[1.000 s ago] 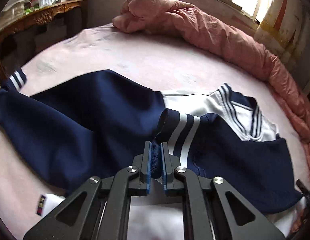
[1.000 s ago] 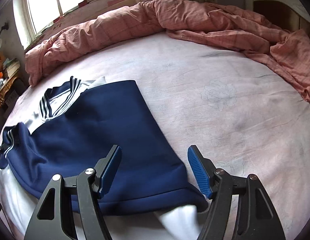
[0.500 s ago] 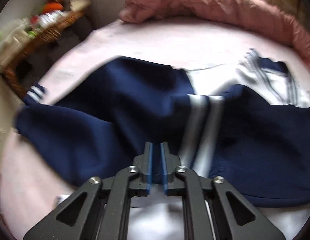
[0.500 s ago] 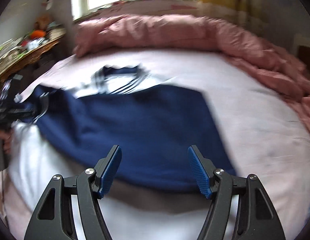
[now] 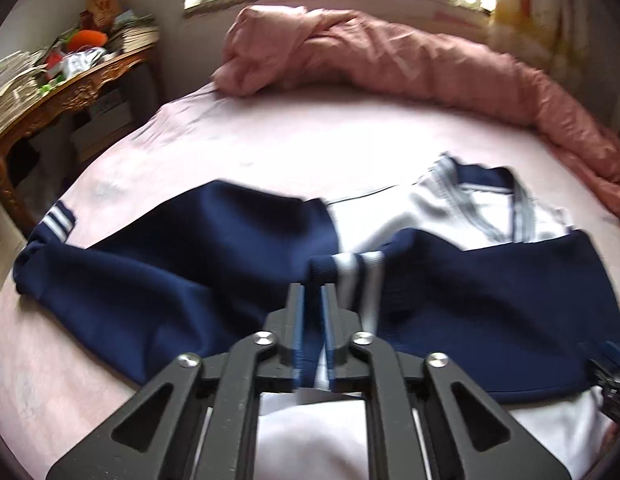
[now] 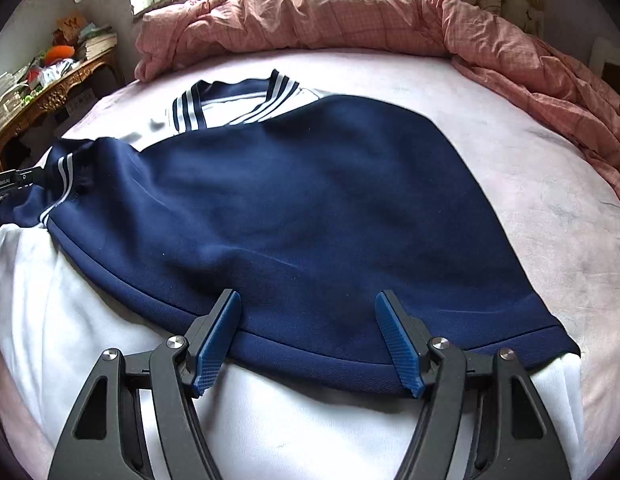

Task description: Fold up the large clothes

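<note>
Left wrist view: at far left a carved wooden table carries stacked books and clutter. A striped navy cuff lies near the bed's left edge, and its sleeve runs rightward across the pink sheet of the bed. At centre the left gripper has its jaws clenched on the second cuff, navy with white stripes, which is drawn across the body of the jacket. To the right the jacket's white upper panel and striped collar face the window. A rumpled pink quilt lies along the far edge of the bed.

Right wrist view: at left the same table stands beside the bed; the tip of the left gripper meets the striped cuff at the jacket's left side. The navy jacket lies flat on the bed, over white fabric nearer the camera. The right gripper hovers at the jacket's near hem, jaws spread wide and holding nothing. The quilt borders the far and right sides.
</note>
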